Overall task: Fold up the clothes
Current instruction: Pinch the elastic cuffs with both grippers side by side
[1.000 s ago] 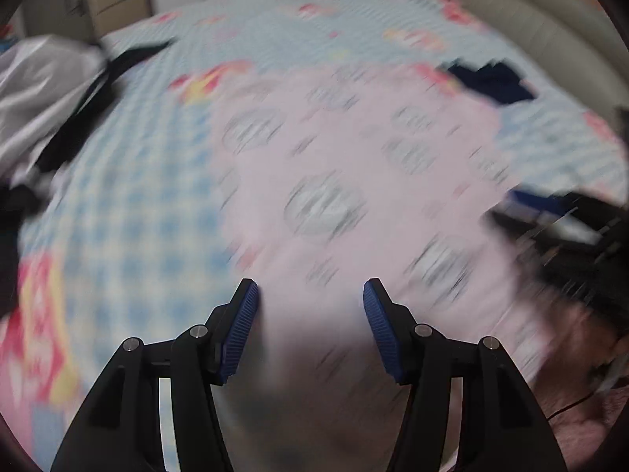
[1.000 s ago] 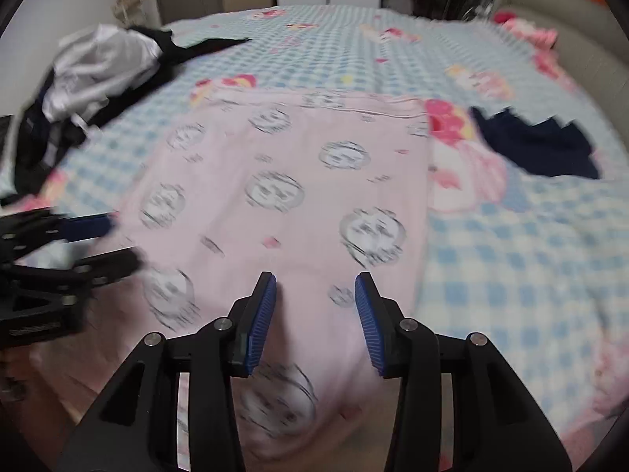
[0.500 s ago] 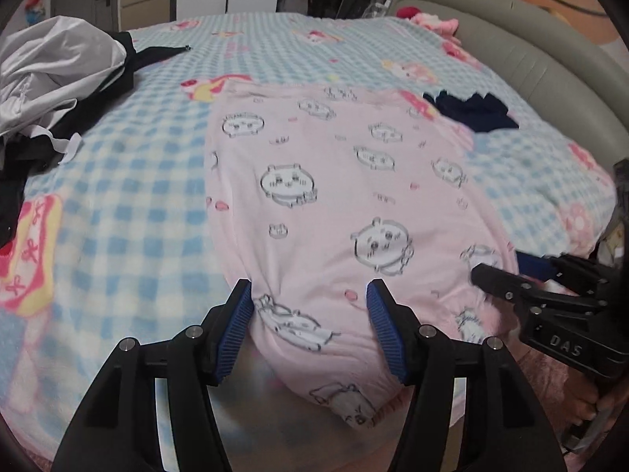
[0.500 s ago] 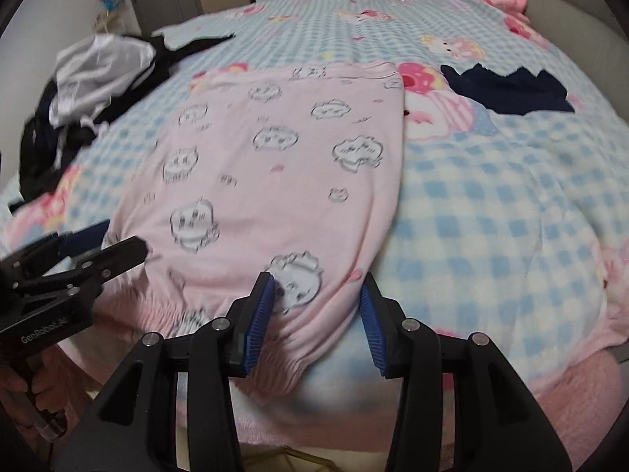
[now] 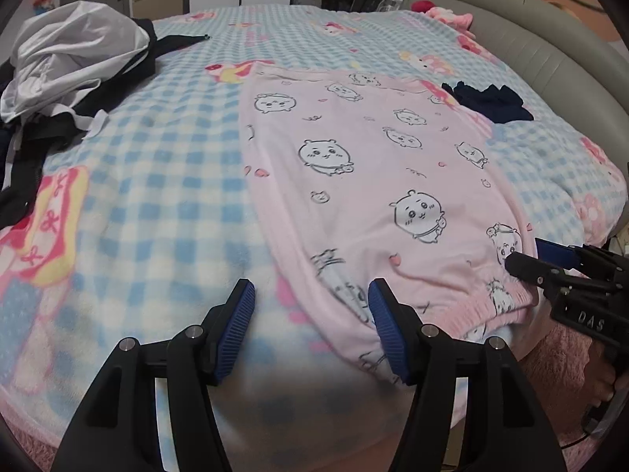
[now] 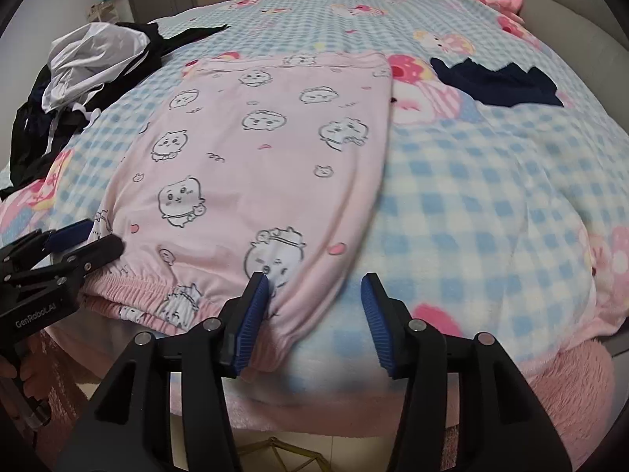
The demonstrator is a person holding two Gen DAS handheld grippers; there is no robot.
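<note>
A pink garment (image 5: pixel 354 165) (image 6: pixel 251 157) printed with cartoon animals lies flat on the blue checked bed cover, its elastic hem hanging over the near edge of the bed. My left gripper (image 5: pixel 310 330) is open at the hem's left corner; the fabric's edge lies between its fingers, nearer the right pad. My right gripper (image 6: pixel 314 318) is open at the hem's right corner, with the cloth's edge against its left pad. Each gripper shows in the other's view: the right one (image 5: pixel 550 271) and the left one (image 6: pixel 74 247), both just off the hem.
A heap of white and black clothes (image 5: pixel 74 70) (image 6: pixel 82 70) lies at the far left of the bed. A dark navy garment (image 5: pixel 491 100) (image 6: pixel 499 78) sits at the far right. A grey padded headboard (image 5: pixel 530 35) curves along the right. A pink fluffy skirt (image 6: pixel 550 385) hangs below the bed's near edge.
Both grippers have drawn back toward the near edge and apart to the hem's two corners. The garment now lies spread out flat, and the right gripper's fingers have opened wider.
</note>
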